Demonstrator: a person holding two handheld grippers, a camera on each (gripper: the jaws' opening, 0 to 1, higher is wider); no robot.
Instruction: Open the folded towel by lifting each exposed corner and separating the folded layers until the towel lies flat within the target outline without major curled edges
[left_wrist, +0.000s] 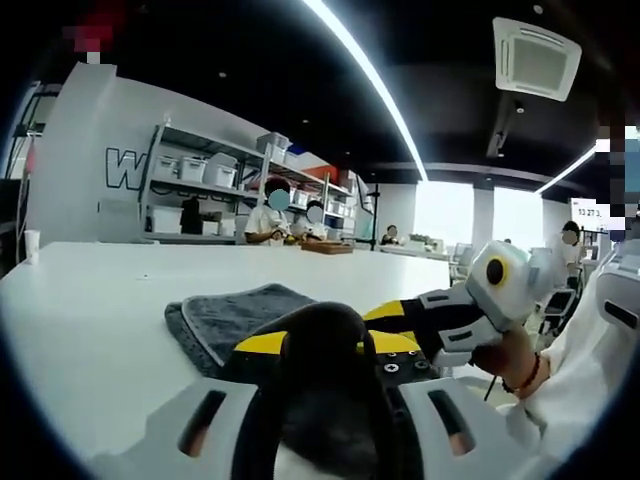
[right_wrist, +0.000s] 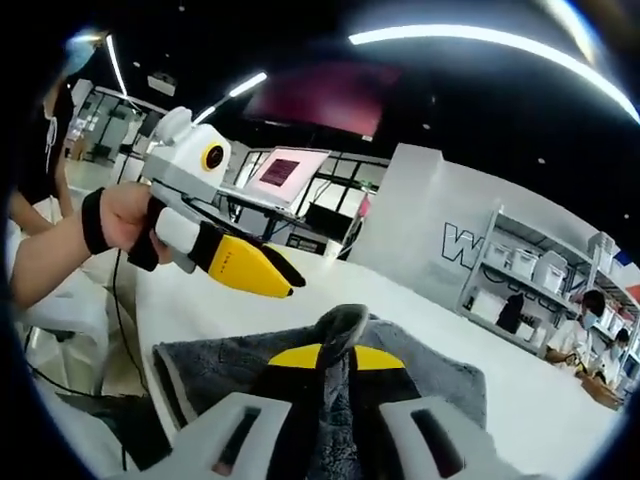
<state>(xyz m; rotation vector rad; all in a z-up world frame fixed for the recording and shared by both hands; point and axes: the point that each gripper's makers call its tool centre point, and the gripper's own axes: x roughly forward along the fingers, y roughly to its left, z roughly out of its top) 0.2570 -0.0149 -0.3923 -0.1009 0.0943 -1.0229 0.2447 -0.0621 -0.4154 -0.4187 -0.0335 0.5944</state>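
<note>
A dark grey towel lies folded on the white table. My right gripper is shut on a raised fold of the towel, which stands up between its yellow jaws. My left gripper, held by a hand, hovers just up and left of that fold. Its jaws are together, with nothing hanging from them. In the left gripper view my left gripper shows its black tips closed over the towel, and my right gripper comes in from the right, pointing at them.
The table edge runs near the towel on the person's side. A sleeve and a hand are close at the right. Shelves with bins, seated people and a monitor are far behind.
</note>
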